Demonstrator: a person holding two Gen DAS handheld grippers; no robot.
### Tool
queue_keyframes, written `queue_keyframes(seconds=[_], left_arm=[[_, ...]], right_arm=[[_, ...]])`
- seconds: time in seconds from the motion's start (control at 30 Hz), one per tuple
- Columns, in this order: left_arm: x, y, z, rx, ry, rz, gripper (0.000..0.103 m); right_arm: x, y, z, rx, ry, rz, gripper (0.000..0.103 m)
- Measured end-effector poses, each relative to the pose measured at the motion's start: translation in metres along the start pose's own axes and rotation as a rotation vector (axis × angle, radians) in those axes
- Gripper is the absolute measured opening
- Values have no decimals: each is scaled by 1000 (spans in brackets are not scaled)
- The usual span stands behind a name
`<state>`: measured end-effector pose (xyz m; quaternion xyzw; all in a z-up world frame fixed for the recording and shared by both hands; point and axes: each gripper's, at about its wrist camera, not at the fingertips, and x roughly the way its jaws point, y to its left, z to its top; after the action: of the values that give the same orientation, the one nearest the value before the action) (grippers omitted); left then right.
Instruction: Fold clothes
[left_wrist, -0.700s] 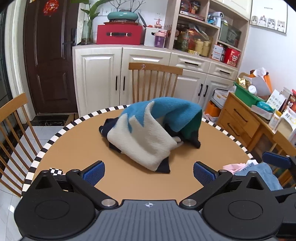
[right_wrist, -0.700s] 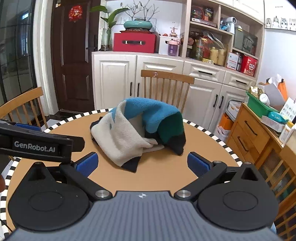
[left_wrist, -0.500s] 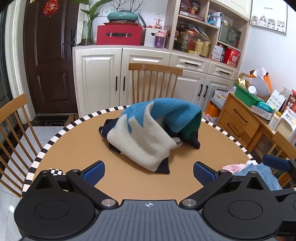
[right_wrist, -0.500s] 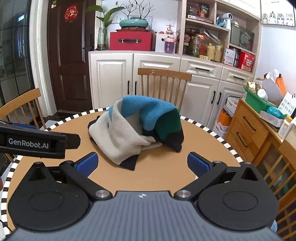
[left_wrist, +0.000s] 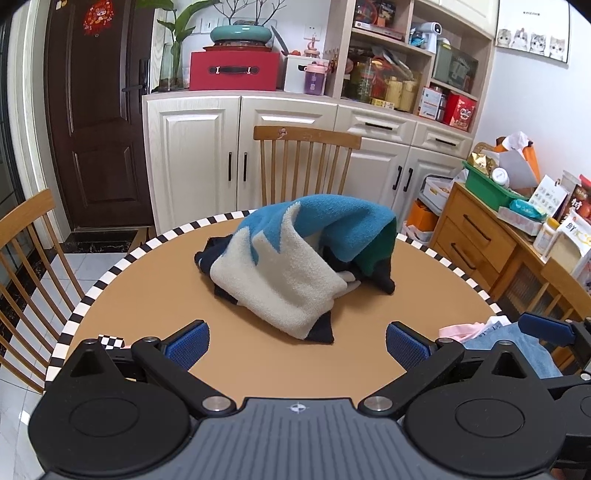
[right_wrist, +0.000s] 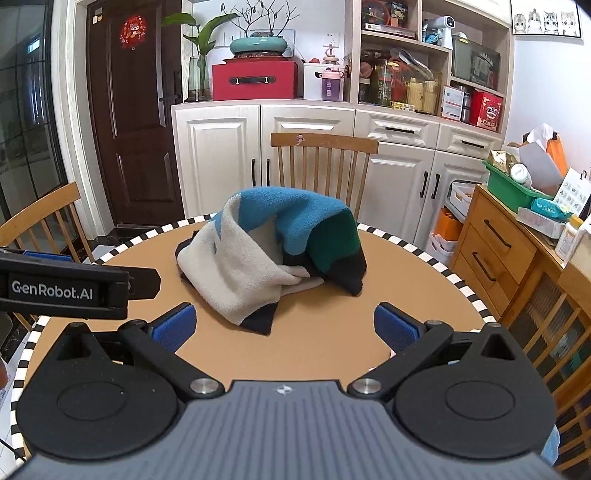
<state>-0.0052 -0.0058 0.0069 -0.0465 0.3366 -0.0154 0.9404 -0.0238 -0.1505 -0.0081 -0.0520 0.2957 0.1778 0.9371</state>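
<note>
A crumpled fleece garment (left_wrist: 295, 258) in blue, cream, green and black lies heaped in the middle of the round tan table (left_wrist: 147, 295); the right wrist view shows the same garment (right_wrist: 273, 251). My left gripper (left_wrist: 297, 341) hovers open over the near table edge, short of the heap, nothing between its blue pads. My right gripper (right_wrist: 282, 326) is open too, its pads either side of the garment's near black corner without touching it. The left gripper's body (right_wrist: 66, 286) crosses the left of the right wrist view.
A pile of pink and blue clothes (left_wrist: 491, 336) sits at the table's right edge. Wooden chairs stand behind (left_wrist: 306, 162) and to the left (left_wrist: 26, 266). White cabinets (left_wrist: 207, 155) and a cluttered wooden sideboard (left_wrist: 480, 236) line the room.
The right gripper has shifted slightly right and closer, so the garment sits a little lower and nearer its pads. The left gripper has barely moved.
</note>
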Motion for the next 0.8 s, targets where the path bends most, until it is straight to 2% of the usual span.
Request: queue_keyframes(seconds=[0.8], left_arm=[[5,1,0,-6,24,-1,103]], right_arm=[[3,1,-2,-17,14,2,103]])
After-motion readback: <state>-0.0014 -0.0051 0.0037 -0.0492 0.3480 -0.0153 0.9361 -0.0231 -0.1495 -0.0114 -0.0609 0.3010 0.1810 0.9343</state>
